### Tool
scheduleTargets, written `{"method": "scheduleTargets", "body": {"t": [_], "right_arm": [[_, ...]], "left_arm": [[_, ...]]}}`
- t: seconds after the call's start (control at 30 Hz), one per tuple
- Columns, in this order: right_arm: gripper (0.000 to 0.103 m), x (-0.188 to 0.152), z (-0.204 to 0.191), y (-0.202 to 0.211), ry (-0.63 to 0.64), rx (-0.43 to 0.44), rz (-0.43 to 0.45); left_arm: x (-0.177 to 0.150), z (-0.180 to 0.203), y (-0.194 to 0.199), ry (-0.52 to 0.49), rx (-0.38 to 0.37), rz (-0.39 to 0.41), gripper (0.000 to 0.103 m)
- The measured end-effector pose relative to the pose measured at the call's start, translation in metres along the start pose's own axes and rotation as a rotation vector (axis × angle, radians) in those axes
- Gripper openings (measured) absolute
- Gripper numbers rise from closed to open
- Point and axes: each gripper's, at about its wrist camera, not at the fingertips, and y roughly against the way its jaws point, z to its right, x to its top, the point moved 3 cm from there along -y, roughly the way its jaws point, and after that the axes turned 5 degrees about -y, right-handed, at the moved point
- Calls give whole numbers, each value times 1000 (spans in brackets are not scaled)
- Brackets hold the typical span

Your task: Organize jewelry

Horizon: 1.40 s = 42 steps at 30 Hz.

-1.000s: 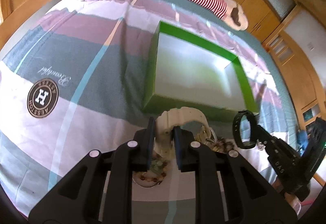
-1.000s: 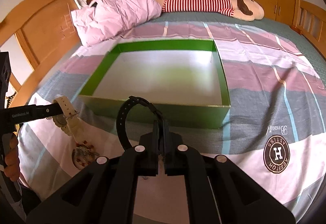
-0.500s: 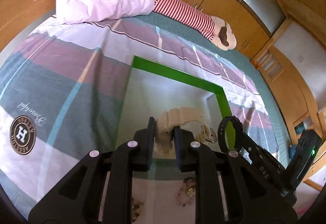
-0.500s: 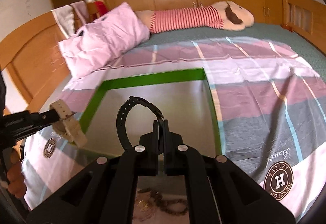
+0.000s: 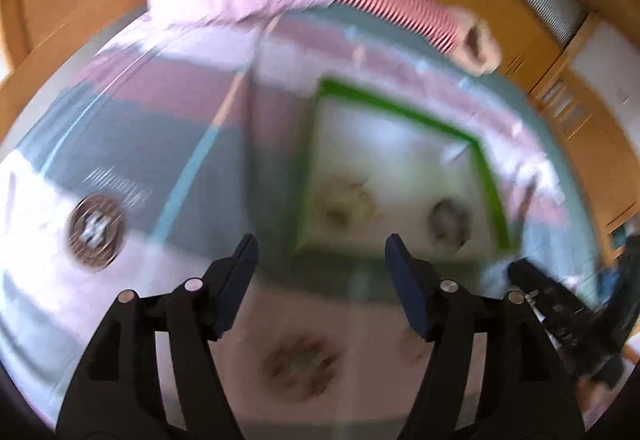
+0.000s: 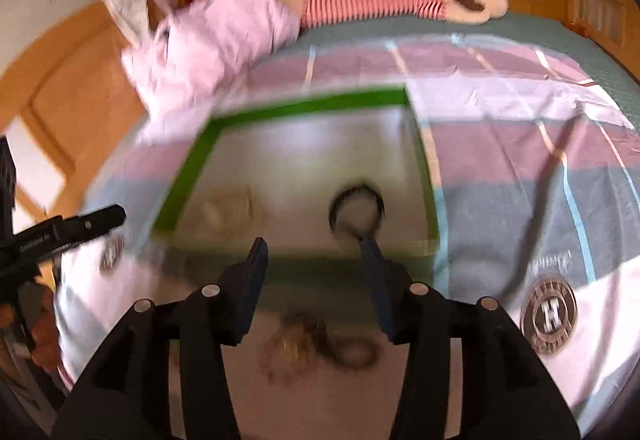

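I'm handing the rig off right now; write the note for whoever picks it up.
Left tool: open, holding nothing.
Right tool: open, holding nothing.
Green box on the bed: the black watch lies on its floor at the right, the cream watch at the left. The pictures are blurred, so finer detail is unclear.
Done: both watches are in the box.
Left: a pile of beaded jewelry lies on the bedspread in front of the box, near the tools. It probably goes in next.

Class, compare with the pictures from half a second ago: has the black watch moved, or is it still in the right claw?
Yes. The black watch has left the open right claw and now lies inside the green box, near its right wall.
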Motion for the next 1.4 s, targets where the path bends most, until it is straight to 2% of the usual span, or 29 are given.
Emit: {"method": "scheduleTargets", "body": {"t": [0.07,0.1,0.17,0.23,0.37,0.43,0.5,0.67,0.7,0.83,0.97,1.03,1.07,1.1,1.13,1.33,1.37,1.4], "right_arm": [[49,-11,-5,-12,26,-3,-51],[49,-16,-8,-20,46,-12,-77],[48,-22,-10,-31,71,-61,-109],[44,-26,-11,-38,78,-79,-133],[44,-36,-11,-47,91,-89,-177],[44,-44,-13,-50,81,-72,-205],[44,-53,-13,-52,65,-48,-233],[44,-57,-7,-52,56,-83,-225],[44,-57,-5,-52,46,-84,-223],[44,-57,-4,-51,46,-85,-225],[44,-62,-14,-53,95,-80,-232],[25,-63,-22,-53,128,-78,-227],[20,-63,-25,-52,136,-76,-220],[10,-62,-27,-50,143,-63,-209],[5,-60,-29,-49,145,-45,-202],[2,-41,-26,-31,123,-38,-87],[2,-41,-25,-28,117,-40,-83],[2,-39,-21,-29,107,-43,-86]], "left_arm": [[-25,-14,-9,5,62,-63,66],[-41,-21,-19,21,95,-119,65],[-62,-23,-38,37,95,-208,62],[-68,-15,-48,23,75,-244,60],[-71,11,-53,-77,112,-223,61],[-78,24,-60,-105,81,-252,61],[-79,34,-63,-153,95,-239,61],[-66,40,-67,-133,13,-211,41],[-65,42,-67,-137,7,-203,35],[-65,53,-67,-175,5,-184,26],[-64,61,-62,-197,-13,-170,26],[-63,64,-58,-198,-18,-153,28],[-61,62,-56,-199,-17,-148,30],[-60,61,-55,-198,-10,-146,31],[-60,58,-54,-197,0,-146,32],[-71,49,-52,-182,66,-196,33],[-74,49,-49,-188,76,-199,37],[-76,48,-47,-192,82,-200,46]]}}
